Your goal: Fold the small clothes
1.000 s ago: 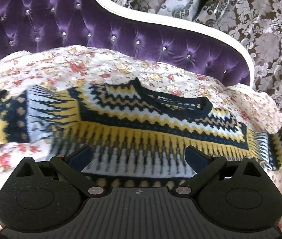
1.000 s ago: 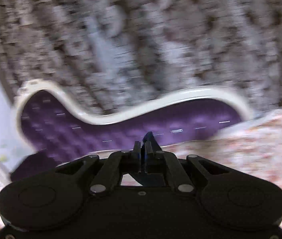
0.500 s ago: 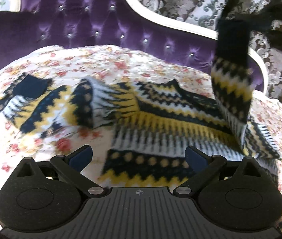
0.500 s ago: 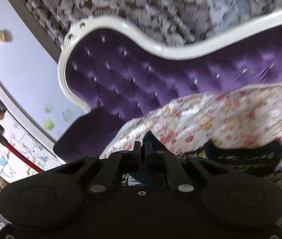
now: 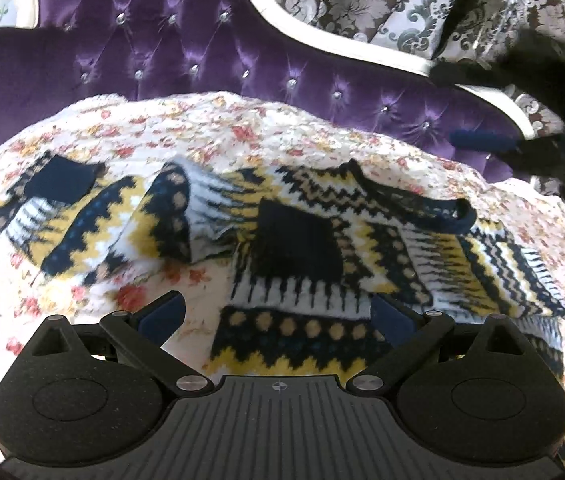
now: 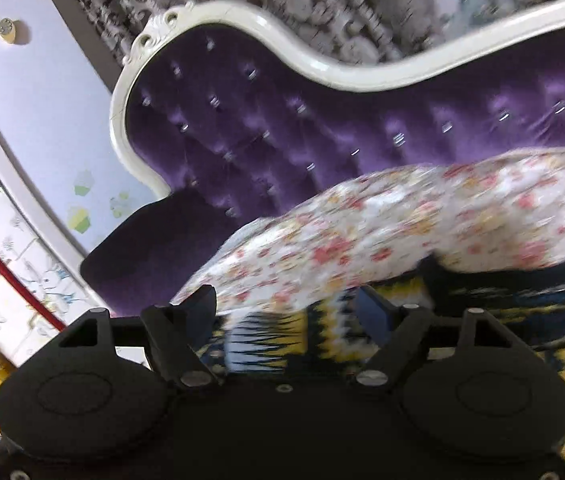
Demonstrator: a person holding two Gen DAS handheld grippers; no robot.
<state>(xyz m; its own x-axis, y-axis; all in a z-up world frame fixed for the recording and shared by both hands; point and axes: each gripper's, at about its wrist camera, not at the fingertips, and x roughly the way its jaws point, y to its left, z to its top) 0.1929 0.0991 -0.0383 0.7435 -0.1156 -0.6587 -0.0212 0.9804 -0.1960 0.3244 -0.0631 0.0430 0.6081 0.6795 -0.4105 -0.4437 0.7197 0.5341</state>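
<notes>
Sweater [image 5: 322, 248] lies whole only in the left view; both claws, left [image 5: 278, 314] and right [image 6: 294, 312], gape empty, the right just opened.

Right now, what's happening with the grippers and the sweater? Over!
Left gripper open over sweater. Right gripper jaws just opened, sleeve let go, folded across sweater. Floral blanket beneath, nothing blocking.

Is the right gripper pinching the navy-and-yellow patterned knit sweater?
Apart. Right wrist view: right gripper fingers spread wide, sweater lying loose beneath.
</notes>
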